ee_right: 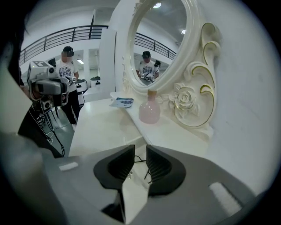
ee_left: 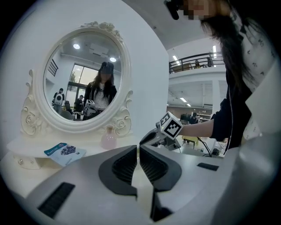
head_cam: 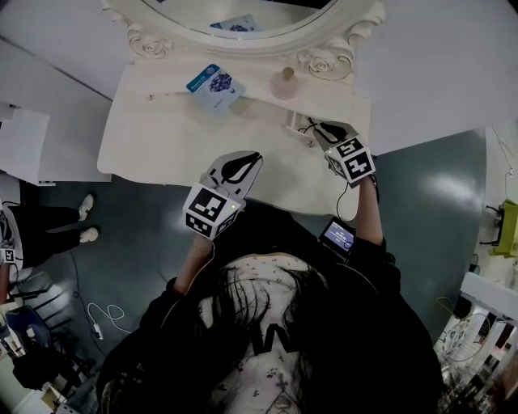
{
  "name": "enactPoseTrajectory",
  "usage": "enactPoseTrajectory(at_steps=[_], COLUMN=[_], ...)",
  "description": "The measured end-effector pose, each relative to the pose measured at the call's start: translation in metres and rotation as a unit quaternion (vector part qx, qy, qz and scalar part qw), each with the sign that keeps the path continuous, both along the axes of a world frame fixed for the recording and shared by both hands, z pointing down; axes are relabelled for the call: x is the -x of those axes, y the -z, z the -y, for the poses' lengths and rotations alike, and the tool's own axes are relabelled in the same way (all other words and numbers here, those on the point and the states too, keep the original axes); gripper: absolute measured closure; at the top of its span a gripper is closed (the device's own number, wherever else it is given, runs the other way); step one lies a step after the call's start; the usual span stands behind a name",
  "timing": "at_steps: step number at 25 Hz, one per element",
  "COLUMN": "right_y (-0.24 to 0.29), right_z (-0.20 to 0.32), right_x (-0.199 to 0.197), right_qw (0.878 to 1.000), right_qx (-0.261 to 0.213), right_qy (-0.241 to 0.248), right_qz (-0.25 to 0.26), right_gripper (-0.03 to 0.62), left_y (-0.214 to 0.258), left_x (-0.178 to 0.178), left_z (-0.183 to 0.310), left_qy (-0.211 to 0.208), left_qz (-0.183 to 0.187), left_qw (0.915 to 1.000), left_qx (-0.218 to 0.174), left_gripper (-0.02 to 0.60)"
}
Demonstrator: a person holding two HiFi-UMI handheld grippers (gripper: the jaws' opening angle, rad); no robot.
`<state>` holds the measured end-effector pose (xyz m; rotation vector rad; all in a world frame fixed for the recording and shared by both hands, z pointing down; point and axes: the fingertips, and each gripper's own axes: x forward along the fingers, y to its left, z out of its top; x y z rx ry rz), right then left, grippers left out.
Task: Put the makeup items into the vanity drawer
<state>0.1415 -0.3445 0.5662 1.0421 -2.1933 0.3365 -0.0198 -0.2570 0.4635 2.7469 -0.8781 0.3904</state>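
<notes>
Right gripper [head_cam: 317, 128] over drawer [head_cam: 300, 126], thin dark item [ee_right: 139, 159] indistinct, mirror [head_cam: 243, 20] cropped

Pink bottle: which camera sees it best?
The right gripper view: the pink bottle stands close and whole beside the mirror frame. The head view shows only its top, small; the left gripper view shows it small.
</notes>
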Motion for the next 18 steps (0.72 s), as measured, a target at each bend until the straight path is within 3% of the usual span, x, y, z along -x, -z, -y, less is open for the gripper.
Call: enactPoseTrajectory(at_steps=[7,18], right_y=[0.037,0.073], right_z=[-0.025,-0.095], right_x=[0.024,0.084], right_qw=[0.997,0.979], right_qx=[-0.037,-0.08], right_qy=[-0.031,-0.094], right_qz=[0.068,0.16], right_gripper=[0.503,0.503], left_y=[0.003,0.006], left_x=[0.005,0.014], left_z=[-0.004,-0.032], left_qy=[-0.018,-0.081], left_qz=[-0.004,-0.005], left_qw=[0.9998,0.9967], left_qx=[-0.004,-0.011], left_gripper=[0.563,0.562])
